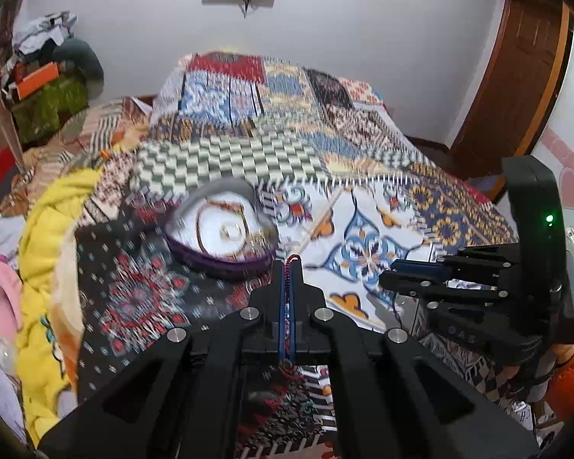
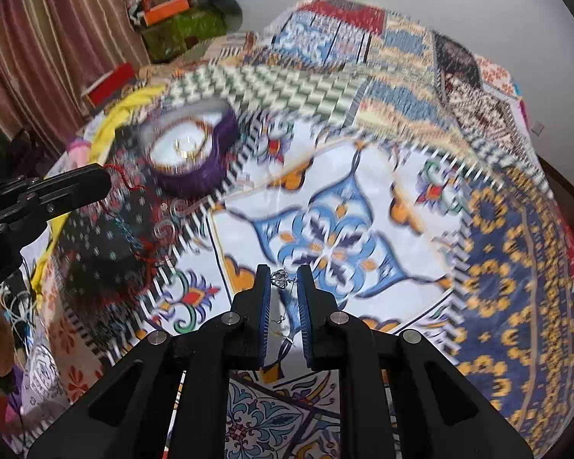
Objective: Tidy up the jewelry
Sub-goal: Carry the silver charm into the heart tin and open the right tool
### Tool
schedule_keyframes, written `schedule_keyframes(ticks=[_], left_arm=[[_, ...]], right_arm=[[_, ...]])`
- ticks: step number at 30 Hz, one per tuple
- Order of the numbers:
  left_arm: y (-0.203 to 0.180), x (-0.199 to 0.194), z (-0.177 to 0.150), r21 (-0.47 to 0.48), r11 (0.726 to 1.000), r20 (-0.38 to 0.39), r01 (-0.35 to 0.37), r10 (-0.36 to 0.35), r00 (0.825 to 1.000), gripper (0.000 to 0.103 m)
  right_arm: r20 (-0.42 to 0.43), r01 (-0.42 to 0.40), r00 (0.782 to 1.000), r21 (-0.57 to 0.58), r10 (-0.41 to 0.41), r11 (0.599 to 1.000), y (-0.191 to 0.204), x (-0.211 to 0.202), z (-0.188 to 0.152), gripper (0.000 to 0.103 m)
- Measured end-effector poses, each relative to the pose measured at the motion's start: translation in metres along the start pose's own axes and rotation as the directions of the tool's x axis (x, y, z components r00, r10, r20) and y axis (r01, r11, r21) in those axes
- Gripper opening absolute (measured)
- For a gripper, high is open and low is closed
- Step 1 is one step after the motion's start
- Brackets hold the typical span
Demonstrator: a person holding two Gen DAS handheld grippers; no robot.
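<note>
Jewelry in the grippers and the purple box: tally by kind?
Red cord, in left gripper: 1
Silver charm on chain, in right gripper: 1
Purple box, contents blurred: 1
Total: 3

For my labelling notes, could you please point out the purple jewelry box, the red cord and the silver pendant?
purple jewelry box [image 1: 225,264]: left wrist view, front purple wall.
red cord [image 1: 288,267]: left wrist view, strand between the fingers.
silver pendant [image 2: 279,280]: right wrist view, ornate bead.

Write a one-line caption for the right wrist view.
Right gripper pinches a silver pendant above the patterned bedspread, purple jewelry box ahead.
</note>
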State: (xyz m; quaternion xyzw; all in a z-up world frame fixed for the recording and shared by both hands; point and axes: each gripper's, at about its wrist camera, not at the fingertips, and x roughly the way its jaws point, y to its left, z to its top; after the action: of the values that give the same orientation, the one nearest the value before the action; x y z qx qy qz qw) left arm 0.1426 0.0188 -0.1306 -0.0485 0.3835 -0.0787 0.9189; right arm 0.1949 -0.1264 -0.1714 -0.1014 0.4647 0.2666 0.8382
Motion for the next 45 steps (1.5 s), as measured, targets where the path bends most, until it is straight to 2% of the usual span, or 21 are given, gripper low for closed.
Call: schedule_keyframes(ticks=[9,20,30,45], left_arm=[[0.01,-0.032,0.031,0.009,0.999,0.115,-0.037,0.036,0.993,0.0],[0.03,-0.038,0.055,-0.013,0.997,0.171,-0.07,0.071,0.983,0.0],[0.053,-0.018,0.054,-0.047,0.996,0.129,-0.077,0.083,0.988,0.0],[0.064,0.019,0.059,-0.049,0.997,0.074,-0.058,0.062,0.995,0.0]], right_arm=[[0.139,0.011,0.99,-0.019,-0.008,1.0,0.01,-0.039,0.035,0.012],[0.233,-0.027,0.972,-0.076,0.044,0.997,0.039,-0.049,0.074,0.012],[0.213,-0.064,0.973,-0.121,0.089,0.991,0.062,-0.023,0.087,0.013],[0.098,-0.083,0.991,-0.135,0.096,0.987,0.067,0.036,0.09,0.012]])
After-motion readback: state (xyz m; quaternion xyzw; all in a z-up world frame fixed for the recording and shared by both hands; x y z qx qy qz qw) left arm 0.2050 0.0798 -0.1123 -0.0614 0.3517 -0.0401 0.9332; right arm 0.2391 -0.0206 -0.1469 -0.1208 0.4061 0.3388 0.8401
